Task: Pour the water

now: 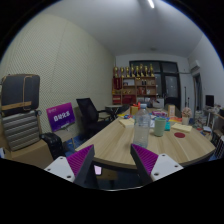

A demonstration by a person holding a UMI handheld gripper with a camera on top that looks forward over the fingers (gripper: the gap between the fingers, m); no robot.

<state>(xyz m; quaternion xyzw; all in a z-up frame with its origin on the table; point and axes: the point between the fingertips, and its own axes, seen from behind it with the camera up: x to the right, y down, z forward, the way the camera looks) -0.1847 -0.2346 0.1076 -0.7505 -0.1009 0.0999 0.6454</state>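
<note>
A black office chair (pixel 92 112) stands left of centre behind the wooden surface (pixel 120 148). Far left, a grey cabinet (pixel 20 128) sits beside a purple sign (pixel 61 116). At the upper middle, shelves (pixel 136 86) against the back wall carry small items too small to tell. A ceiling light (pixel 151 4) glows at top.
</note>
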